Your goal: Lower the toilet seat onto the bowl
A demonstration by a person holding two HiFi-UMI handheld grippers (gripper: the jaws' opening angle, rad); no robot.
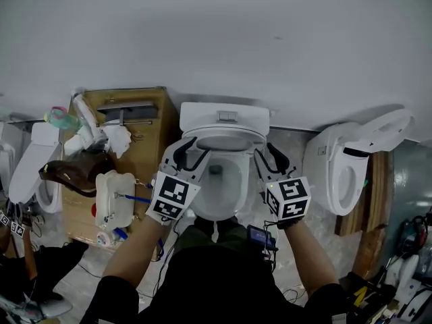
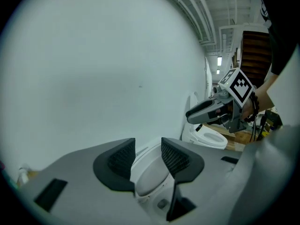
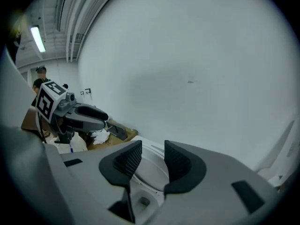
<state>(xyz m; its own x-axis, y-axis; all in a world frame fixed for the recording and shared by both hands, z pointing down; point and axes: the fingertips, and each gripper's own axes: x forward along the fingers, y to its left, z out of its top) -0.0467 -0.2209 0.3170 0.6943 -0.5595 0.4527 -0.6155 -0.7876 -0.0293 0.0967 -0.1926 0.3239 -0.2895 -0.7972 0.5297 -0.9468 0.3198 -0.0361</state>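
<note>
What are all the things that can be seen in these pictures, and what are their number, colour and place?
toilet: one, white, centre, against the wall
seat: one, white, raised toward the tank
other toilets: two, white, one at the far left, one at the right with its lid up
wooden platform: one, light brown, left of the centre toilet
brown object: one, dark brown, on the platform, kind unclear
container: one, white, on the platform's near end
wall: one, pale grey, behind the toilets
left gripper: one, grey with black pads, open, empty, at the bowl's left
right gripper: one, same colours, open, empty, at the bowl's right
</note>
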